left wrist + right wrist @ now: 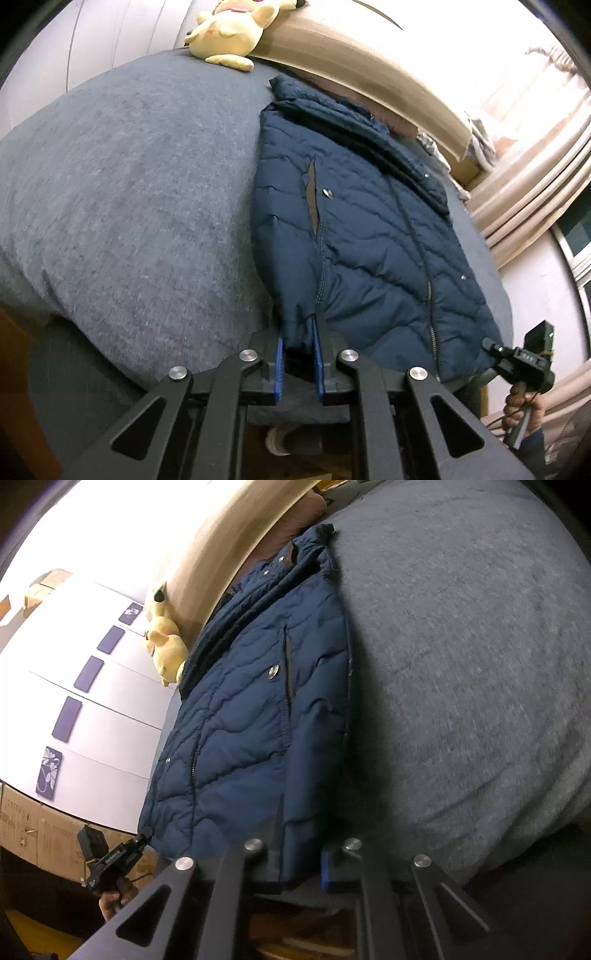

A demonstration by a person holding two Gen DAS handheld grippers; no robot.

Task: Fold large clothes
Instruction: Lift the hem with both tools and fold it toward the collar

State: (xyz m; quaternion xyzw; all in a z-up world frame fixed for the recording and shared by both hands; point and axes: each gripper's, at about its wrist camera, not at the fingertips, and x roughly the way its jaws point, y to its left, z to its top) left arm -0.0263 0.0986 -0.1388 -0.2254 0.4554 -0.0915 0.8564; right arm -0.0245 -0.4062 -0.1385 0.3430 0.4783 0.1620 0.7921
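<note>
The left gripper (pixel 298 341) is clamped on the near hem of the navy puffer jacket (pixel 354 236), and the right gripper (pixel 301 856) pinches the hem at the other near corner. The jacket lies zipped, sides apparently folded in, lengthwise on the grey bedspread (pixel 129 192), collar far by the headboard (pixel 369 74); the near-to-far fold looks still undone. The sleeves are hidden, and the right pads are mostly covered by cloth.

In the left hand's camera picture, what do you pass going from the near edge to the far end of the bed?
Left gripper pinching the hem, then the blue padded jacket, then the wooden headboard.
</note>
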